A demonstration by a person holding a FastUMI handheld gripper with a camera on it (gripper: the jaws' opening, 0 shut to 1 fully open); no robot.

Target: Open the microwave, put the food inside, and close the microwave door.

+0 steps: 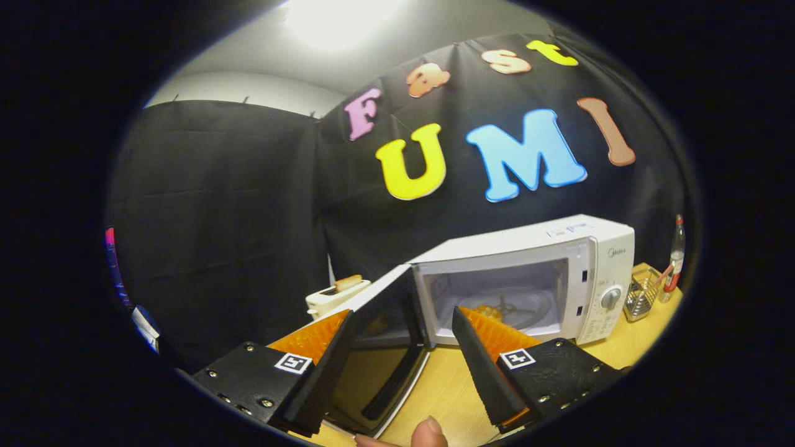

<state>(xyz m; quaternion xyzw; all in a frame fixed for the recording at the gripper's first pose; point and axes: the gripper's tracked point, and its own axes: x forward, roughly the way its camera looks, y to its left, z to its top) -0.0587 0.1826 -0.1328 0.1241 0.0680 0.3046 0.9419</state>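
The white microwave (562, 248) stands on the wooden table (447, 385) just beyond my fingers. Its door (388, 304) is swung wide open to the left, and its dark window shows in the gap between my fingers. Inside the lit cavity a yellowish-brown food item (497, 306) lies on the glass turntable, partly hidden by my right finger. My gripper (402, 313) is open, its fingers spread wide, with nothing pressed between them.
A white toaster (332, 297) with a slice of bread in it stands left of the microwave, behind the door. A wire basket (641, 297) and a bottle (675, 261) stand right of the microwave. A person's fingertip (428, 433) shows between my fingers, close to me.
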